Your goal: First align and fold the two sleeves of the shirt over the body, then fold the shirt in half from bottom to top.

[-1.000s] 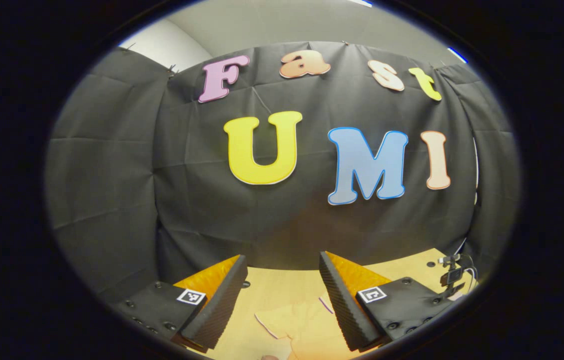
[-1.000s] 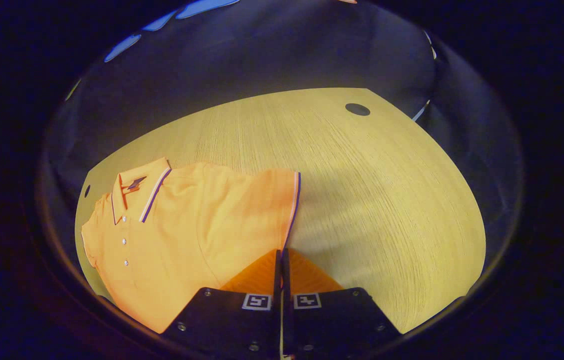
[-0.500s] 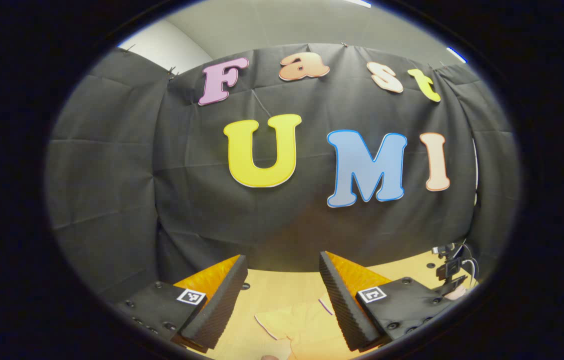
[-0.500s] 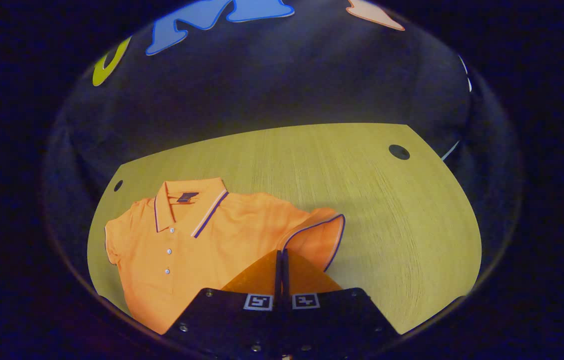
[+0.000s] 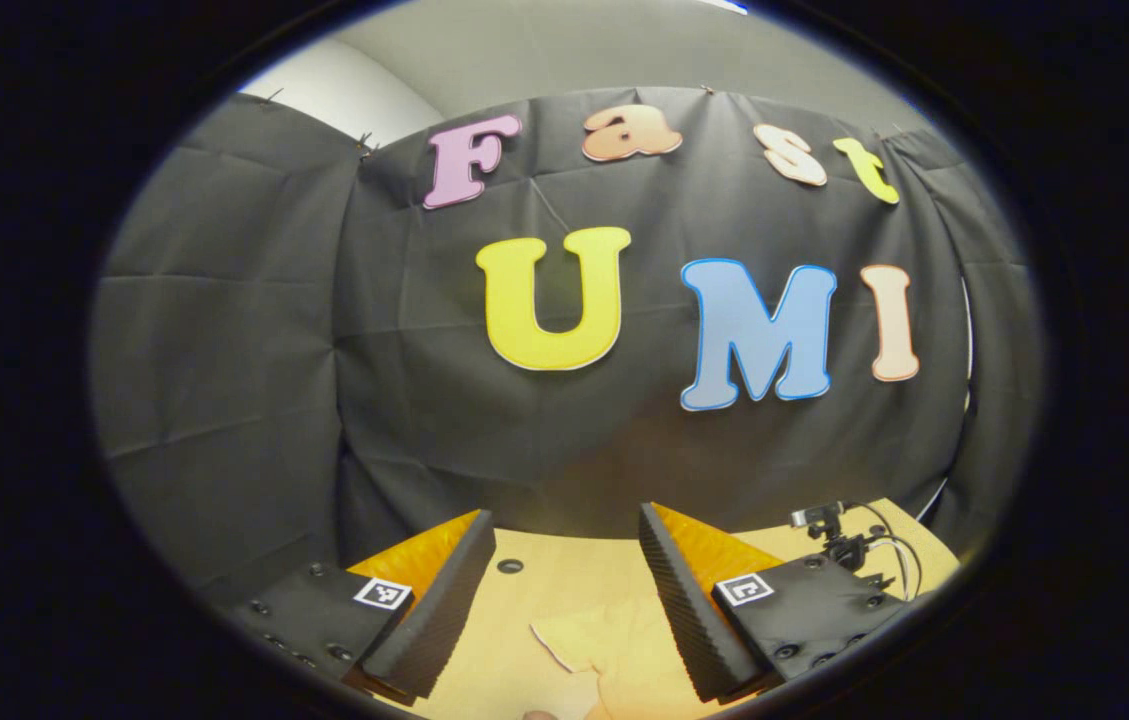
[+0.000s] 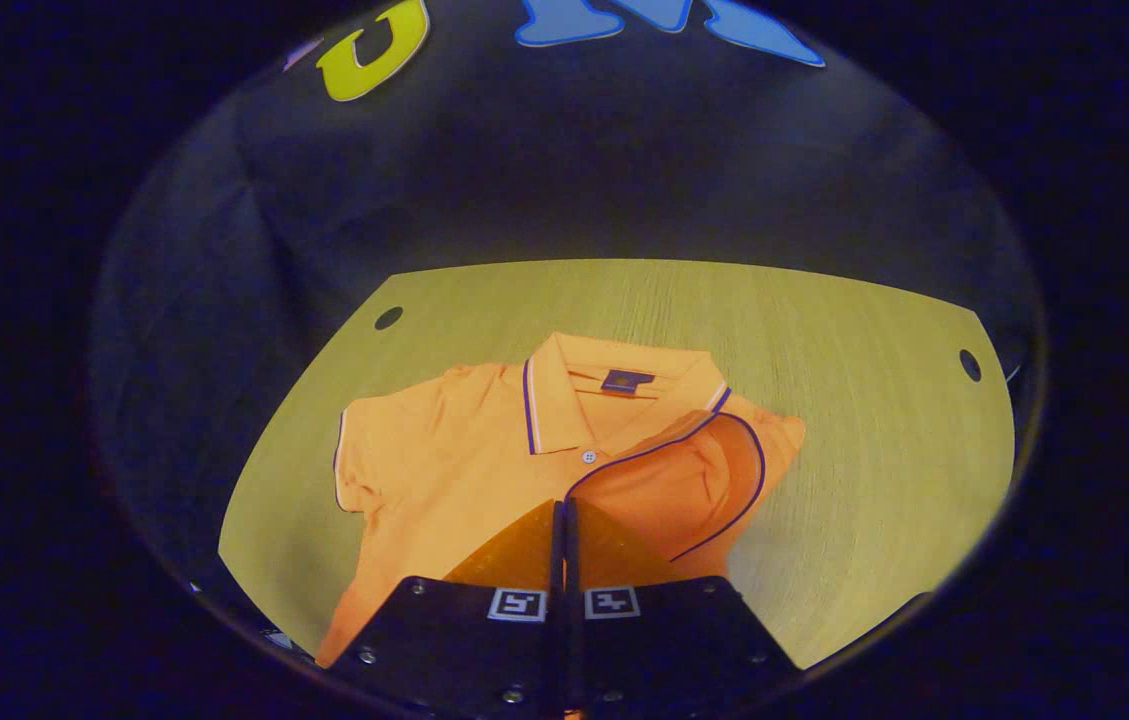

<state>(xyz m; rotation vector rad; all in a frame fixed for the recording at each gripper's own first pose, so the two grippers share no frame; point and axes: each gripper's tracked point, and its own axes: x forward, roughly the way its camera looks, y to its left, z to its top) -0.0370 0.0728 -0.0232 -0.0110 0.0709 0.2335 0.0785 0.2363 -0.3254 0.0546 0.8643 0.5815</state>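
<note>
Pinching sleeve (image 6: pixel 699 480), right gripper (image 6: pixel 564 520)

Black creased cloth wall (image 5: pixel 224 330) stands beyond the jaws; pale wood-grain worktop (image 6: pixel 854 420) beneath them, with round holes (image 6: pixel 388 318); grey ceiling (image 5: pixel 564 45) above.

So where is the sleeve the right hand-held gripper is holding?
In the right gripper view, the sleeve is lifted at the right hand-held gripper, folded over the shirt body just below and right of the collar.

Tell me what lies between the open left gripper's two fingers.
In the left gripper view, bare table and an edge of the orange shirt lie between the left gripper fingers.
</note>
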